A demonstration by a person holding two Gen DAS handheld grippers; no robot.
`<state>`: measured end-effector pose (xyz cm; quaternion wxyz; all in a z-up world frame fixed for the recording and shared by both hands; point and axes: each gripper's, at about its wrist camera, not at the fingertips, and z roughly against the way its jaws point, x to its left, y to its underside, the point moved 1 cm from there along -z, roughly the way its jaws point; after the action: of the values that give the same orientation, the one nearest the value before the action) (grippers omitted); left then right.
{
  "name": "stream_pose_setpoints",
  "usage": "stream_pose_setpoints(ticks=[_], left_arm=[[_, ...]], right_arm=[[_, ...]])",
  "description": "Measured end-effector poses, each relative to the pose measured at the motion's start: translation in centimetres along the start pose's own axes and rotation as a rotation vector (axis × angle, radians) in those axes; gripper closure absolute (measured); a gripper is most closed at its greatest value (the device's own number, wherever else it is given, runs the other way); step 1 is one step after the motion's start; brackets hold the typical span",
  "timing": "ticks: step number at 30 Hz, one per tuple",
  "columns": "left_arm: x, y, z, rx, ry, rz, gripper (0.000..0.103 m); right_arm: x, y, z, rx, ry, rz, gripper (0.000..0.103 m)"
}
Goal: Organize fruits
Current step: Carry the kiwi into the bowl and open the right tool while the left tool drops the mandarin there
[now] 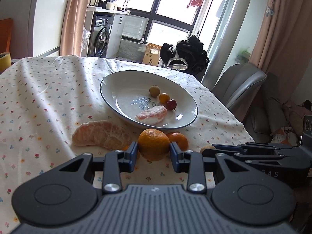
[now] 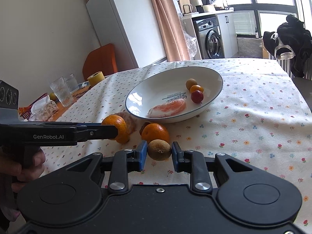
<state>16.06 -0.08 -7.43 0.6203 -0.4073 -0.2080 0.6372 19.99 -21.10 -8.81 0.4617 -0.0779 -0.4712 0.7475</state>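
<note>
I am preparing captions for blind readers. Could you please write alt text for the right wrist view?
The right gripper straddles a brown kiwi on a floral tablecloth, pads not visibly touching it. To its left, the left gripper grips an orange; behind sits a white plate holding fruit.

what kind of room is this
Most likely a home dining area beside a laundry nook: a table under a floral tablecloth, a washing machine by the window, and a plate holding fruit.
</note>
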Motion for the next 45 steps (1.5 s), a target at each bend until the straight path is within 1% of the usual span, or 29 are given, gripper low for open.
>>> stream_pose_setpoints(ticks=[12, 23, 32, 45], left_arm=[[0.5, -0.5, 1.6, -0.047, -0.015, 0.015, 0.069], [0.8, -1.6, 1.7, -0.072, -0.023, 0.005, 0.069], [0.7, -2.6, 0.9, -0.078, -0.022, -0.008, 0.069], [1.0, -4.3, -1.6, -0.068, -0.028, -0.023, 0.069]], right_arm=[[0.7, -1.1, 0.5, -0.03, 0.005, 0.021, 0.078], [0.8, -2.1, 0.4, -0.054, 0.014, 0.028, 0.078], [0.4, -3.1, -0.2, -0.067, 0.021, 0.023, 0.078], [-0.9, -4.2, -1.9, -0.069, 0.027, 0.008, 0.078]])
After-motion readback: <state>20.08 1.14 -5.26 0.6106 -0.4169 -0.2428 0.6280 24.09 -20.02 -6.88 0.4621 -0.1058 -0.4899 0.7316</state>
